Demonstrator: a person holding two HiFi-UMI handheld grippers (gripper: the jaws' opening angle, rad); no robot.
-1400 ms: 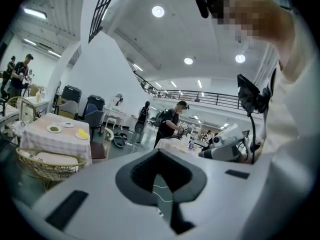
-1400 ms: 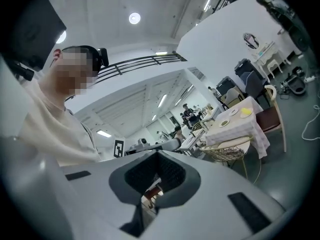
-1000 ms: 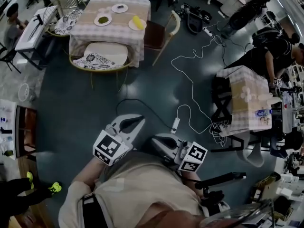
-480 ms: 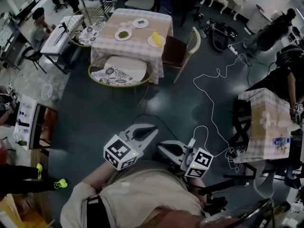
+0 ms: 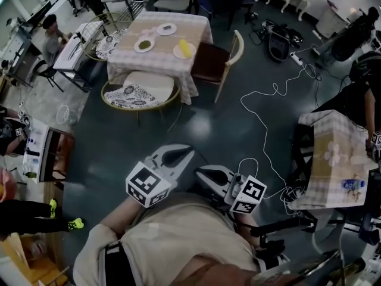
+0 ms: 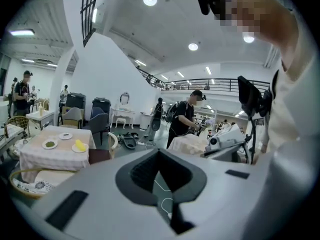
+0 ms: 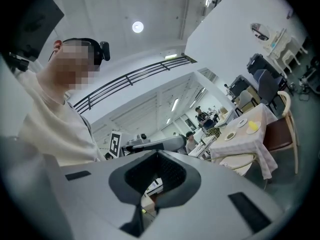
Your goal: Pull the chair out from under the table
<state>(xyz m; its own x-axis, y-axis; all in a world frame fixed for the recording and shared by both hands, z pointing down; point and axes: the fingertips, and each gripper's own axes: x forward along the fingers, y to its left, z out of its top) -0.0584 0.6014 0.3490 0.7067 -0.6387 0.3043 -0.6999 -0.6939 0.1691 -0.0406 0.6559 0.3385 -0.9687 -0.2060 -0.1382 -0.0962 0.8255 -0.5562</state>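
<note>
The table (image 5: 178, 79) with a checked cloth and three small plates stands at the top of the head view. A round chair (image 5: 140, 91) with a patterned cushion is tucked against its near side. A brown chair with a cream back (image 5: 209, 61) sits at its right side. My left gripper (image 5: 187, 152) and right gripper (image 5: 201, 173) are held close to my body, far short of the table, both shut and empty. In the left gripper view the table (image 6: 37, 156) shows low at the left beyond the shut left gripper (image 6: 159, 154). The right gripper (image 7: 159, 155) points toward the table (image 7: 245, 139) at the right.
A white cable (image 5: 268, 121) snakes over the dark floor to the right. A second clothed table (image 5: 330, 154) stands at the right edge, and a low shelf (image 5: 44, 157) at the left. People sit and stand around the room's edges.
The table and chairs now sit lower and larger in the head view than a second ago. Both grippers stay shut and close to my body.
</note>
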